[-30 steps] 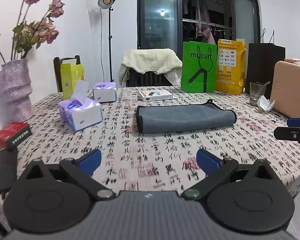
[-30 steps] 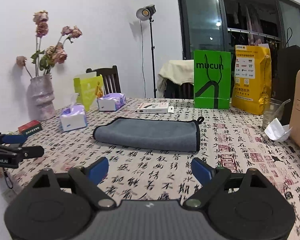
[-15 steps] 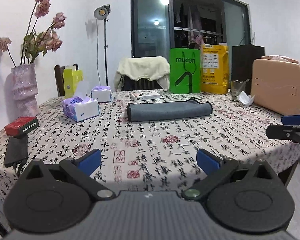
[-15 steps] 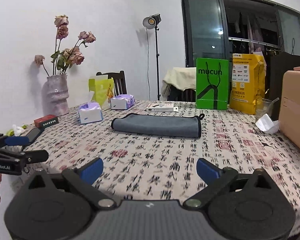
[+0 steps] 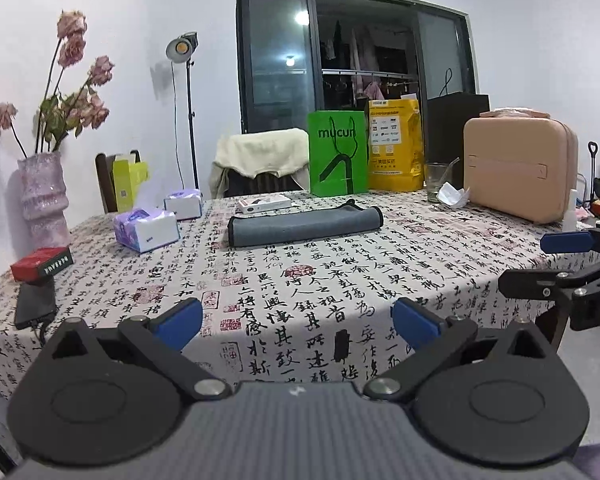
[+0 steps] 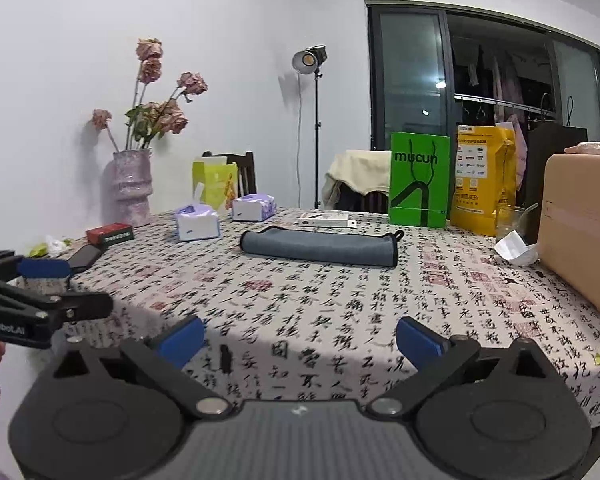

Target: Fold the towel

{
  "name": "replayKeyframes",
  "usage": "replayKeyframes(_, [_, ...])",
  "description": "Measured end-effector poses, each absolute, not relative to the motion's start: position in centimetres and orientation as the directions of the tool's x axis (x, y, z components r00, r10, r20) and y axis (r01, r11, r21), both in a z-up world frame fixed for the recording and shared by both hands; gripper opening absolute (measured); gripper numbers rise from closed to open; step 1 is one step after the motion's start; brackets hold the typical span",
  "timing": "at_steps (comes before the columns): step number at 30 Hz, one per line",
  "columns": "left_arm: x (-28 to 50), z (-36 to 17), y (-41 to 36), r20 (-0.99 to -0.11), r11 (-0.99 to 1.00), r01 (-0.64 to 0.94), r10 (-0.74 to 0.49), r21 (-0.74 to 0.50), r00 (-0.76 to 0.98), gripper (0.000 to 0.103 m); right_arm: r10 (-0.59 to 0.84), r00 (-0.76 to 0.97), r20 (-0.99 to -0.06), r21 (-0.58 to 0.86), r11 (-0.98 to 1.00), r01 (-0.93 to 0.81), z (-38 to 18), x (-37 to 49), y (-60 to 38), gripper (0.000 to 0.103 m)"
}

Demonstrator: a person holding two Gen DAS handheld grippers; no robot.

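Already folded into a long grey strip, the towel [image 5: 304, 226] lies flat on the patterned tablecloth [image 5: 340, 280] toward the far side of the table, near the green bag [image 5: 338, 158]. Both the left gripper [image 5: 296, 322] and right gripper [image 6: 300, 334] hang spread wide, holding nothing, near the table's front edge, well apart from the towel

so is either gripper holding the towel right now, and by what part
Nothing is held. The left gripper and right gripper both have open jaws with nothing between them, and the grey towel lies folded on the table, apart from both.
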State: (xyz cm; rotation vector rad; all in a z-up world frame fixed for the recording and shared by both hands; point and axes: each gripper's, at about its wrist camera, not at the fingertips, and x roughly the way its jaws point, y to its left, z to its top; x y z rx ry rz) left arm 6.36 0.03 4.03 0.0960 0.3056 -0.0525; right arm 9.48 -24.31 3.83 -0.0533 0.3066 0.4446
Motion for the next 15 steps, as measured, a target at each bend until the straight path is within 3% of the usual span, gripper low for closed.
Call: replayKeyframes(15, [1.5, 1.2, 0.0, -0.263, 0.995, 0.084, -0.069, 0.046, 0.962, 0.103, 0.397, 0.876, -0.275, 0.003, 0.911, -0.412, 1.6, 5.4, -24.6, 0.103])
